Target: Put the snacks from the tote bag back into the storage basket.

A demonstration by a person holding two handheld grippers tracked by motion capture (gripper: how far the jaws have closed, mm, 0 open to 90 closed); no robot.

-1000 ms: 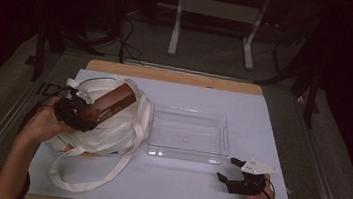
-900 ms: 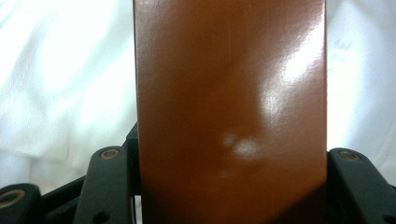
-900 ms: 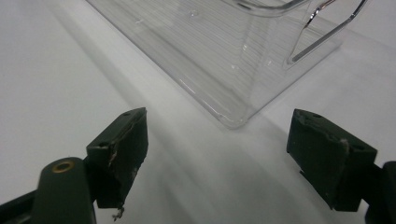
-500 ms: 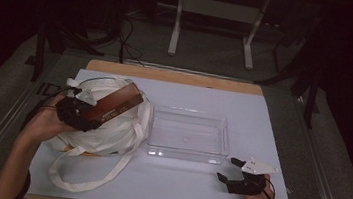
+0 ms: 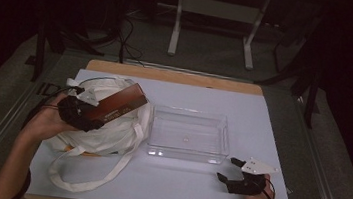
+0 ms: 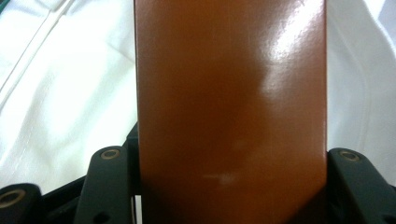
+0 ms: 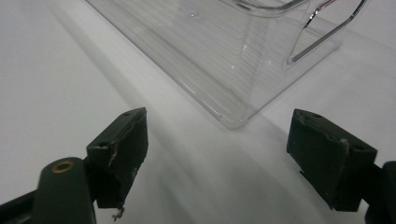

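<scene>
A glossy brown box (image 5: 119, 103) is held above a white cloth bag (image 5: 110, 132) on the left of the table. My left gripper (image 5: 93, 116) is shut on the box's near end. In the left gripper view the brown box (image 6: 231, 107) stands between the two black jaws, with the white bag (image 6: 60, 93) behind it. A clear plastic tray (image 5: 188, 133) sits empty at the table's middle. My right gripper (image 5: 232, 170) rests open near the front right edge. In the right gripper view the tray's corner (image 7: 233, 60) lies just beyond the open gripper (image 7: 217, 154).
The bag's long strap (image 5: 90, 175) loops toward the front edge of the white table cover (image 5: 179, 190). A metal stand (image 5: 214, 13) and cables lie on the dark floor behind the table.
My left gripper has carried the brown box a little to the right and tilted it toward the tray. The right gripper has stayed where it was.
</scene>
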